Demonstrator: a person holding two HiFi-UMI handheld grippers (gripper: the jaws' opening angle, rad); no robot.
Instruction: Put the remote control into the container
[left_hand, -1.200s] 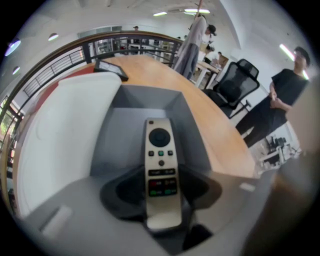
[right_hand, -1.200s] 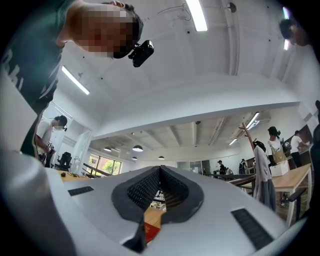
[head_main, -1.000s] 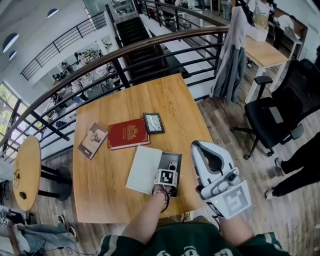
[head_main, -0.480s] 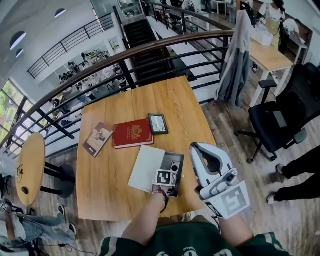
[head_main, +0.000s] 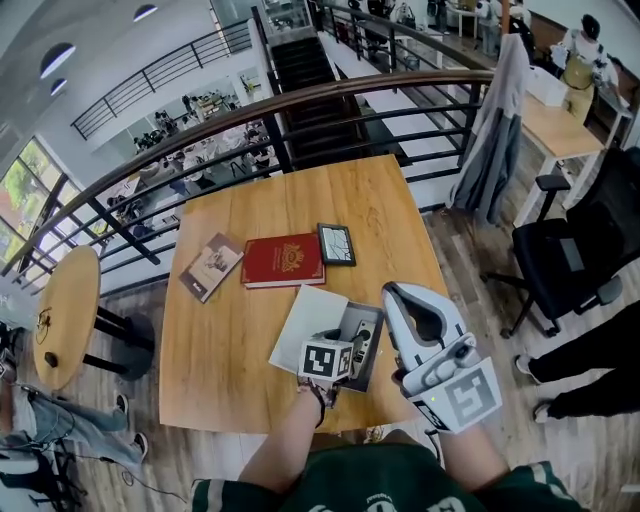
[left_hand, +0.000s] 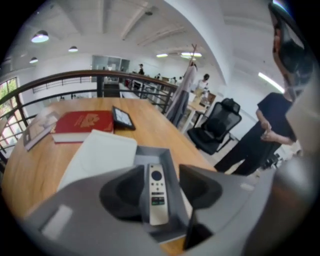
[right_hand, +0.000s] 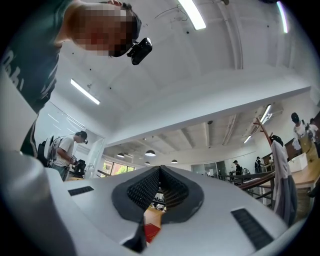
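The grey-white remote control (head_main: 362, 342) lies flat inside the open grey container (head_main: 350, 312) near the table's front edge. In the left gripper view the remote control (left_hand: 155, 200) rests lengthwise in the container (left_hand: 150, 155), framed by my jaws. My left gripper (head_main: 345, 350) hovers over the container's near end, open, its pads (left_hand: 122, 192) apart from the remote on both sides. My right gripper (head_main: 393, 293) is held up beside the table's right front corner. Seen in its own view, the right gripper (right_hand: 160, 170) is shut on nothing and points at the ceiling.
The container's white lid (head_main: 305, 320) lies just left of it. Farther back lie a red book (head_main: 285, 260), a dark framed tablet (head_main: 336, 244) and a booklet (head_main: 211, 266). A railing (head_main: 300, 95) runs behind the table. An office chair (head_main: 570, 260) stands to the right.
The head view has shifted, so the table sits slightly more to the right. The remote stays in the container. The right gripper has held its place.
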